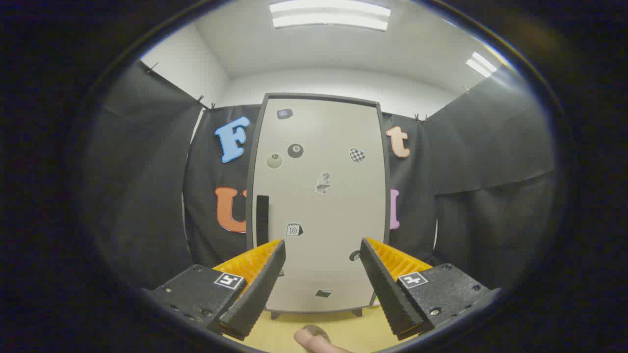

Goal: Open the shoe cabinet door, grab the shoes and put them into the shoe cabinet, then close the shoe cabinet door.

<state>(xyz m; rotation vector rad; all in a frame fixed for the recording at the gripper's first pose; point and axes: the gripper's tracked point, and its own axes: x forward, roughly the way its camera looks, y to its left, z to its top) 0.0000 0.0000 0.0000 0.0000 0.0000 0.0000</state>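
**Mara:** Straight ahead of the claw (pixel 323 255) stands the shoe cabinet (pixel 319 206), upright against the booth's black cloth wall (pixel 471 162), its pale door (pixel 333 196) flat in the dark frame and, as far as I can judge, fully closed.

**Jon:** And the claw itself?

**Mara:** Released. The two fingers are spread wide with nothing between them; the lower part of the door shows through the gap. It is well short of the cabinet, not touching it.

**Jon:** Where would it take hold?

**Mara:** A dark vertical handle (pixel 262 219) sits near the door's left edge, just beyond the left finger. The stickers (pixel 295 151) scattered over the door are no use for gripping.

**Jon:** Shoes?

**Mara:** One rounded toe, which I take for a shoe (pixel 314 338), lies on the yellowish floor (pixel 343 326) below and between the fingers, in front of the cabinet's feet.

**Jon:** What could go wrong?

**Mara:** The handle is off to the left of the claw's line, so a straight advance would meet bare door. The handle looks slim and close to the panel; a shallow bite could slip off when pulling. The cabinet seems light on small feet, so a hard tug might drag or tip it. And the door's swing may sweep near the shoe.
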